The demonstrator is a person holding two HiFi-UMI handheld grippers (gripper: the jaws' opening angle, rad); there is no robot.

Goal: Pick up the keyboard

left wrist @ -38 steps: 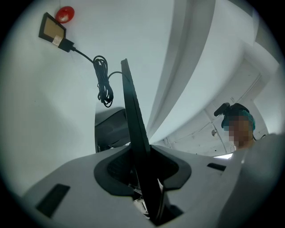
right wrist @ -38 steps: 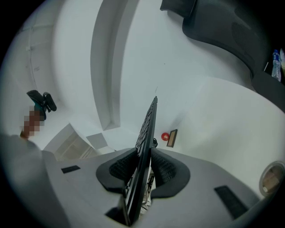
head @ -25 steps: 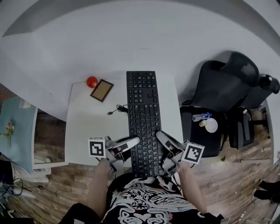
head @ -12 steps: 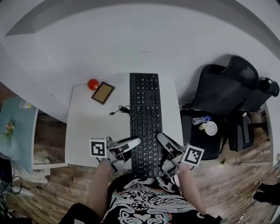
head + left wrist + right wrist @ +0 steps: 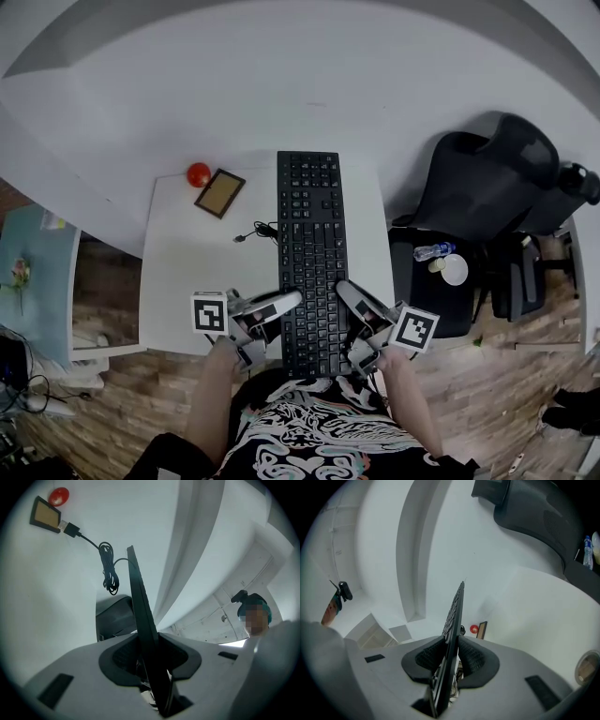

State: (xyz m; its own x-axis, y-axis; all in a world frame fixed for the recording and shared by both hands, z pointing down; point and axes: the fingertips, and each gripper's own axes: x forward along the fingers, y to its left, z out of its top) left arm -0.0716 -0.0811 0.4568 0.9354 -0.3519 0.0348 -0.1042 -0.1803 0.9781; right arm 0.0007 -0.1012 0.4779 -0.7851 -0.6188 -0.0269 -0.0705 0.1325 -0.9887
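Keyboard (image 5: pixel 309 225) pinched at 7 o'clock by left gripper (image 5: pixel 283 304), 5 by right gripper (image 5: pixel 348 294) (jaws just tightened); seemingly ready to lift.

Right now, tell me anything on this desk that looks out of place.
The keyboard runs end-on away from the person, not sideways, its near end clamped by the left gripper and right gripper, whose jaws have just been closing tighter. Its cable lies coiled on the desk, plug loose.
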